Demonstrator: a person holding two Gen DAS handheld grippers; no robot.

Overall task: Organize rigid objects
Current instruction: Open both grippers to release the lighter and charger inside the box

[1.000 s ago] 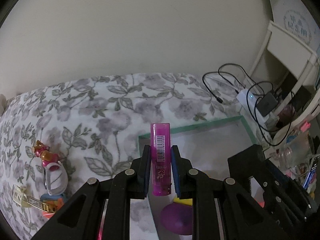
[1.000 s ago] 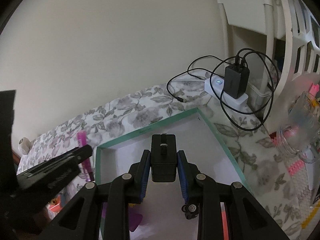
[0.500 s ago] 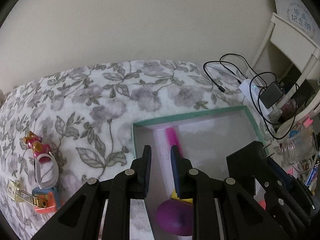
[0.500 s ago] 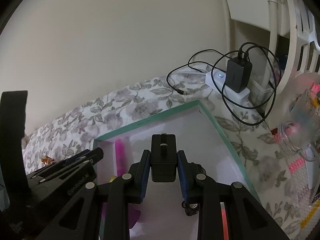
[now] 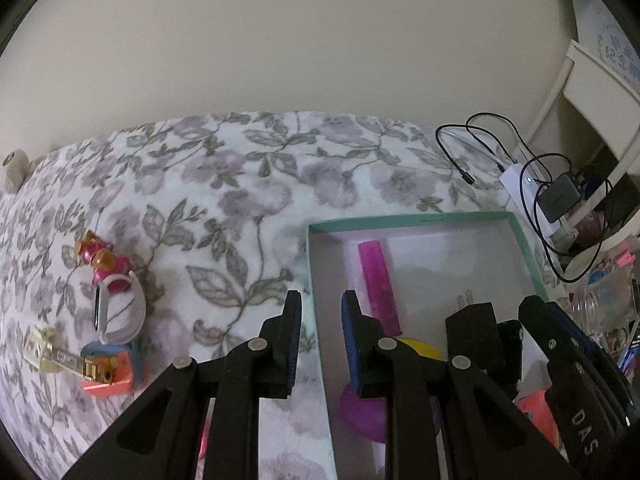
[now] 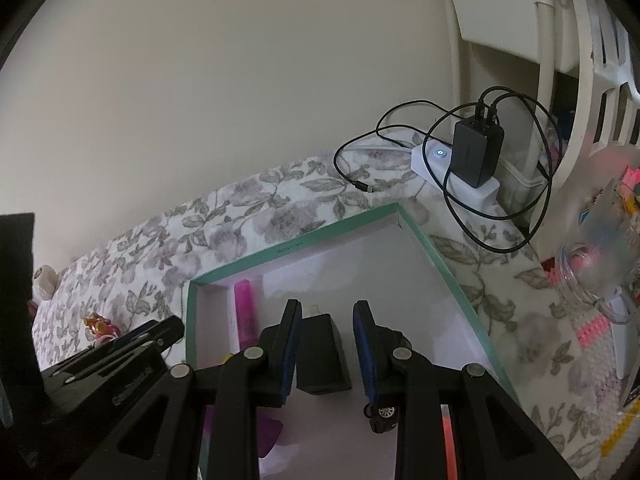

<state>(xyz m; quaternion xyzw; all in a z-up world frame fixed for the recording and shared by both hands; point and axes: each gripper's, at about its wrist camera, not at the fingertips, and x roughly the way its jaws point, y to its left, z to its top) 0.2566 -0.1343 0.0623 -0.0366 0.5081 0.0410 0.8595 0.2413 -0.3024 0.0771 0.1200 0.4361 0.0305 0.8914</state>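
Both your loads now lie in the teal box (image 6: 440,258), pink lighter (image 5: 378,284) and black plug (image 6: 322,354), and with left gripper (image 5: 318,334) and right gripper (image 6: 326,344) gaping empty, a careless withdrawal could snag its wall.

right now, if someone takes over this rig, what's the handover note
Left gripper: open, empty, over the left rim of the box.
Right gripper: looks open over the box; the plug sits tilted between its jaws, with a gap at one pad.
Done: lighter and toy car lie in the box.
Left: probably back off the plug, then fetch the toys on the cloth, left of the box.
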